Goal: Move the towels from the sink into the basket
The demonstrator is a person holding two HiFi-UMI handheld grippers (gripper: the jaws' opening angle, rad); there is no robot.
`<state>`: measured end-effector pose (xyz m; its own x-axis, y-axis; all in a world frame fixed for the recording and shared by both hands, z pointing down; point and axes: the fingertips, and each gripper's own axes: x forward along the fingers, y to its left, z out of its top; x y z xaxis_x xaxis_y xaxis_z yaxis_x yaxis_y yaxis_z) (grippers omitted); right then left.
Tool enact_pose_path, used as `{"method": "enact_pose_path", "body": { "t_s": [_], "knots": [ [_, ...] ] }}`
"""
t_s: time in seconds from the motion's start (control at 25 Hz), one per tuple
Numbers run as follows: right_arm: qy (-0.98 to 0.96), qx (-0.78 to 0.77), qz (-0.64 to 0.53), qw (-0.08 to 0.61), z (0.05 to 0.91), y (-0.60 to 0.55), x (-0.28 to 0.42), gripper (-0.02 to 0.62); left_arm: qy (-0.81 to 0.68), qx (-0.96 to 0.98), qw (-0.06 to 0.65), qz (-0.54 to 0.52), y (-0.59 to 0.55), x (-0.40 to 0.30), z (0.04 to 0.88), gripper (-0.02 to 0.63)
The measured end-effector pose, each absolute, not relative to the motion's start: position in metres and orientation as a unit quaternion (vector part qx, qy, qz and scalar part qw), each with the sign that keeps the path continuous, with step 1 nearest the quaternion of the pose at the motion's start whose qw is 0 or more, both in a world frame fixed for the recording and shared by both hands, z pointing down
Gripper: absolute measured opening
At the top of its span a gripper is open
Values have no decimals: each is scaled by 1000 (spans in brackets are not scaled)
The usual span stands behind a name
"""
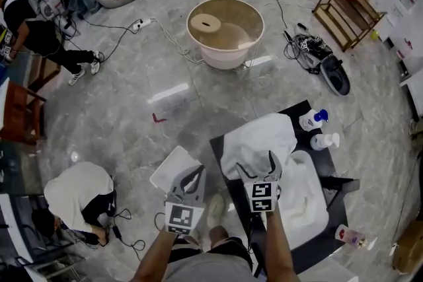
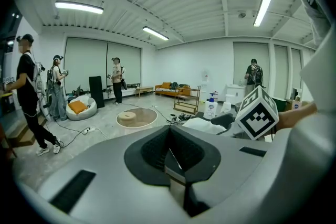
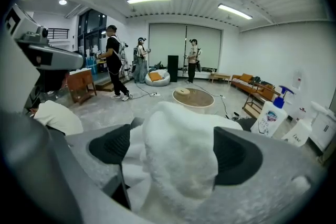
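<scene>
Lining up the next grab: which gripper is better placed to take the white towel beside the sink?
Right. The right gripper has its open jaws around the towel; the left gripper is shut, off over the floor.

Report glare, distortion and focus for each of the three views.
Head view: strong fisheye bend, with bright glare patches on the glossy floor. Left gripper view: dark round vignette, strip lights blown out, the room fairly sharp. Right gripper view: same vignette; the white towel close to the lens looks soft.
</scene>
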<state>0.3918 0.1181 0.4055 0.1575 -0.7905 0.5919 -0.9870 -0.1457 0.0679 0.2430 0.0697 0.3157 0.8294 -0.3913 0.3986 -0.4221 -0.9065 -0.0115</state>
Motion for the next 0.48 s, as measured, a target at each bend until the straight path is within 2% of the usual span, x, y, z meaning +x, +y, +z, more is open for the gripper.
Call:
{"method": "enact_pose_path", "body": {
  "t_s": [0.48],
  "knots": [
    [-593, 704, 243, 304, 467, 105, 406, 517, -228, 946, 55, 222, 52, 247, 345, 9]
  ]
}}
